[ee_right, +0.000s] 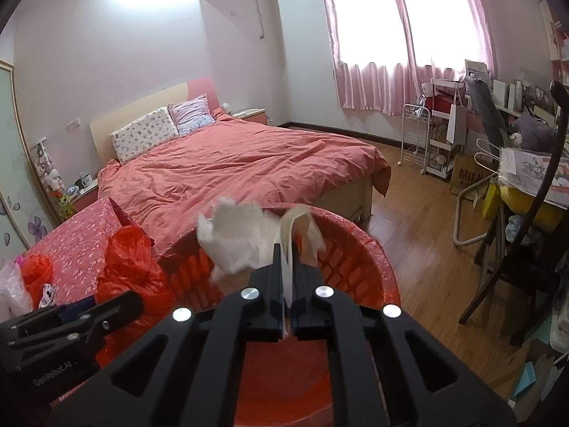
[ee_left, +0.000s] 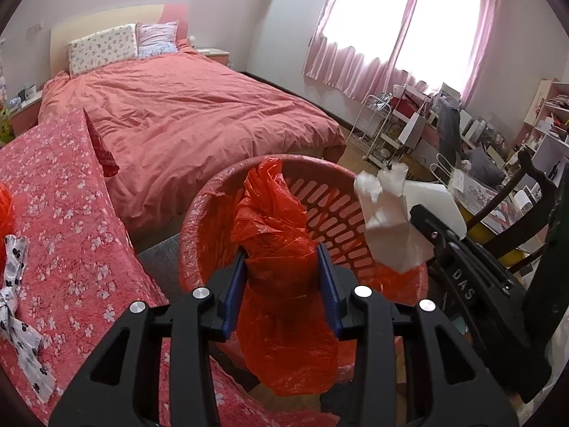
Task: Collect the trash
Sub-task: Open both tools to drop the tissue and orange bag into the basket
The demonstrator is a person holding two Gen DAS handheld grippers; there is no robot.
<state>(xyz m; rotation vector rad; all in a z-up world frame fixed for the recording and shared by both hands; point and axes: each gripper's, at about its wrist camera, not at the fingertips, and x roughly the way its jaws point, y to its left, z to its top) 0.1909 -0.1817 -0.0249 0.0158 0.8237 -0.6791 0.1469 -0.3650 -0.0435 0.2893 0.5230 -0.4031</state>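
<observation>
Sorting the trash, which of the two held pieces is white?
The crumpled white paper wad, pinched by the right gripper over the red basket; the left gripper holds a red plastic bag.

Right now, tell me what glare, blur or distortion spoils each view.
Left wrist view: the window is blown out white, and fisheye bends the bed; the red plastic bag stays sharp. Right wrist view: the same window glares, a bright patch washes the wall, and dark corners vignette the frame.

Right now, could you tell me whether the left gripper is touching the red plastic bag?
Touching: the left wrist view shows the left gripper with both blue pads pressed against the red plastic bag.
</observation>
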